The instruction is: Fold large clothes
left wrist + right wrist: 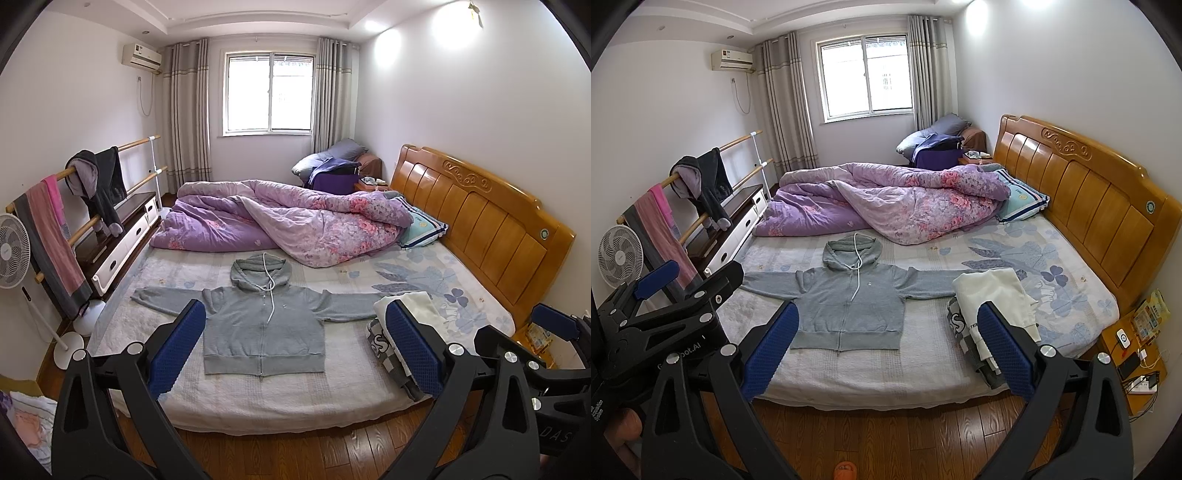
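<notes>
One grey zip hoodie (264,325), laid flat and face up near the foot edge of the bed (295,391); zipper closed, both sleeves stretched straight out to the sides, hood flat above the collar, one white drawstring (271,291) trailing down the chest. Not held by either tool.

One stack of folded clothes (991,317) at the foot edge, just beside the hoodie's sleeve end on the headboard side: a cream garment on top, a patterned grey-and-white one under it; further count cannot be told.

One purple floral quilt (288,221), bunched across the far half of the mattress. One striped pillow (424,227) against the wooden headboard (480,221).

One left gripper (295,347), fingers wide apart, empty, held in the air over the foot edge with the hoodie framed between its two blue pads (177,350). One right gripper (886,347), fingers likewise wide apart and empty, above the floor and the foot edge.

One white fan (11,258) and one two-bar wooden rail (92,221) along the wall, carrying one dark hooded garment and one pink-and-grey towel. One bedside table (1134,365) by the headboard corner.
</notes>
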Demonstrator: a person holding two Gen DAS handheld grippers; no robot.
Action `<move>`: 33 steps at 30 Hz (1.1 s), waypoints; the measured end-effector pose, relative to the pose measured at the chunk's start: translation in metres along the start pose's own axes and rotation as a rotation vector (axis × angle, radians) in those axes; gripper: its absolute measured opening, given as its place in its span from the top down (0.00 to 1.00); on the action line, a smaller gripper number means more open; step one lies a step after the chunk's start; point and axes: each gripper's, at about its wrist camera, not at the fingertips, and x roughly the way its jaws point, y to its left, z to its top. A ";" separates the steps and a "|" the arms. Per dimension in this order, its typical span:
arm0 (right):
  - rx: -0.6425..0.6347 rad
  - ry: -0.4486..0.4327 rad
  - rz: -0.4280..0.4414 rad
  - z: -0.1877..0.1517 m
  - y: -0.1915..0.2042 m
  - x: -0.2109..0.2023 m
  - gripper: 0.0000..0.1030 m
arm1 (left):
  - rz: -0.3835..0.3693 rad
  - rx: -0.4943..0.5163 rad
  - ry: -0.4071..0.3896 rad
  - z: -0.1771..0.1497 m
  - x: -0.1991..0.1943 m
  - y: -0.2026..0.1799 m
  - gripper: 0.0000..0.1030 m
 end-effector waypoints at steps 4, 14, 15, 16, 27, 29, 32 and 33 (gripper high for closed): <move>0.000 0.001 0.000 0.000 0.000 0.000 0.09 | -0.001 0.001 0.000 0.000 0.000 0.000 0.05; 0.001 0.002 0.000 0.000 0.000 0.000 0.09 | -0.001 -0.001 0.005 0.001 0.002 0.003 0.05; 0.002 0.003 0.000 0.000 0.000 0.001 0.09 | -0.003 -0.001 0.004 0.001 0.001 0.003 0.05; 0.001 0.003 0.000 0.000 0.000 0.001 0.09 | -0.002 0.000 0.003 0.001 0.001 0.002 0.05; 0.001 0.006 0.002 0.003 -0.002 0.004 0.09 | 0.000 0.004 0.002 0.002 0.004 0.005 0.05; 0.002 0.005 0.002 0.003 -0.002 0.004 0.09 | 0.000 0.006 0.002 0.002 0.006 0.007 0.05; 0.002 0.007 0.000 0.003 -0.001 0.005 0.09 | -0.006 0.006 0.006 0.005 0.010 0.009 0.05; 0.003 0.009 0.000 0.003 -0.001 0.008 0.09 | -0.007 0.006 0.007 0.006 0.012 0.011 0.05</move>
